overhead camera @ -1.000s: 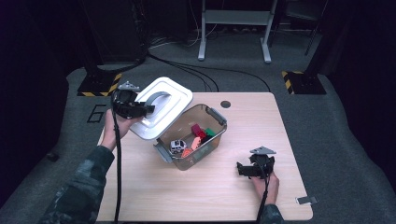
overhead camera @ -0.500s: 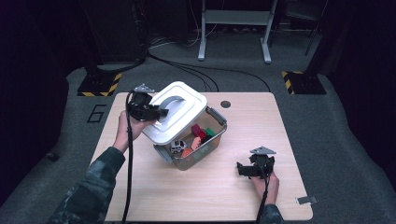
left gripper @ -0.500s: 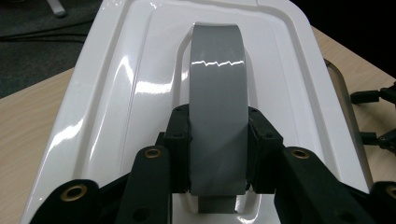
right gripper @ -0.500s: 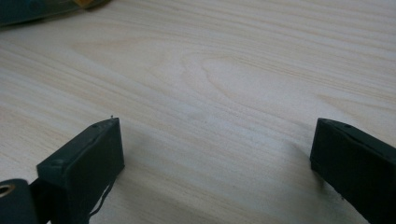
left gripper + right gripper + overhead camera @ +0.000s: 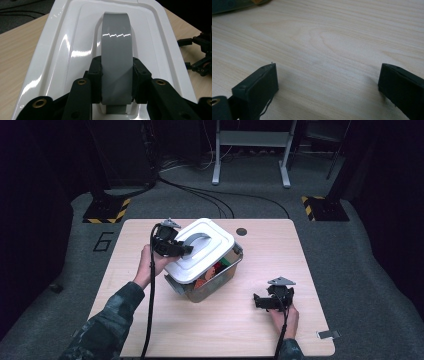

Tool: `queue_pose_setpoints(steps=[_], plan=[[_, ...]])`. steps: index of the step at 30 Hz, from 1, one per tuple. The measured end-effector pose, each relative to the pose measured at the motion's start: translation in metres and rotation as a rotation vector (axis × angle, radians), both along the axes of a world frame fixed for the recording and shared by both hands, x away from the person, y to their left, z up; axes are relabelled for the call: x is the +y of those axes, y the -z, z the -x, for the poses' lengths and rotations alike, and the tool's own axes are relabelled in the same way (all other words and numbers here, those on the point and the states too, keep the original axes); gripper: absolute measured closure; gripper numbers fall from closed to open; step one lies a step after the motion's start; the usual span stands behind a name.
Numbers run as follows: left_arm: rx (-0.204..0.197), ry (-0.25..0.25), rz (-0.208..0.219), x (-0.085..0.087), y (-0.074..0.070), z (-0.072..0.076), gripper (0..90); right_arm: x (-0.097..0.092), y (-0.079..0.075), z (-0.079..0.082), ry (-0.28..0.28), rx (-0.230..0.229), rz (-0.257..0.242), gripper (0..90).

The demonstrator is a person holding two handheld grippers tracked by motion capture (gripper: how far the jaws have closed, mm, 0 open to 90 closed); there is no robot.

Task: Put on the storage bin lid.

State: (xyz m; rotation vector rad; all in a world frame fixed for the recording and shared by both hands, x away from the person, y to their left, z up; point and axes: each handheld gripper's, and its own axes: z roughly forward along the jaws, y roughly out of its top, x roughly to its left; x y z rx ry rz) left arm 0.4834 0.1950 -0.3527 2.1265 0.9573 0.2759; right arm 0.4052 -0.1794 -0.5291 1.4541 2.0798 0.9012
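The white lid (image 5: pixel 201 250) has swung in from the left and now sits tilted over the clear bin (image 5: pixel 212 279), covering most of it — colourful items show at the uncovered right edge. The left tool (image 5: pixel 116 82) clamps the lid's grey handle (image 5: pixel 116 52) between its pads. The right tool (image 5: pixel 327 85) hasn't budged — it rests low over the bare tabletop (image 5: pixel 300 250), jaws wide apart, nothing between them.

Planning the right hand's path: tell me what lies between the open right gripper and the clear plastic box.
Bare wooden table, in the high view, between right gripper and clear box.
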Motion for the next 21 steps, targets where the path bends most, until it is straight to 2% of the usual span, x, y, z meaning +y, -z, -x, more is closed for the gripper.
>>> queue_pose_setpoints(steps=[4,9,13,15,21], plan=[[0.021,0.017,-0.008,-0.009,0.010,0.004,66.8,0.000,0.000,0.000,-0.006,0.001,0.004,2.2],[0.040,0.029,0.004,-0.021,0.022,0.007,66.7,0.000,0.000,0.000,-0.007,0.001,0.003,2.2],[0.032,0.050,-0.015,-0.028,0.027,0.010,66.7,0.000,0.000,0.000,-0.008,0.002,0.001,2.2],[0.023,0.055,-0.032,-0.029,0.027,0.010,66.8,0.000,0.000,0.000,-0.008,0.002,0.002,2.2],[0.037,0.063,-0.029,-0.025,0.031,0.005,66.7,0.000,0.000,0.000,-0.008,0.002,0.002,2.3]])
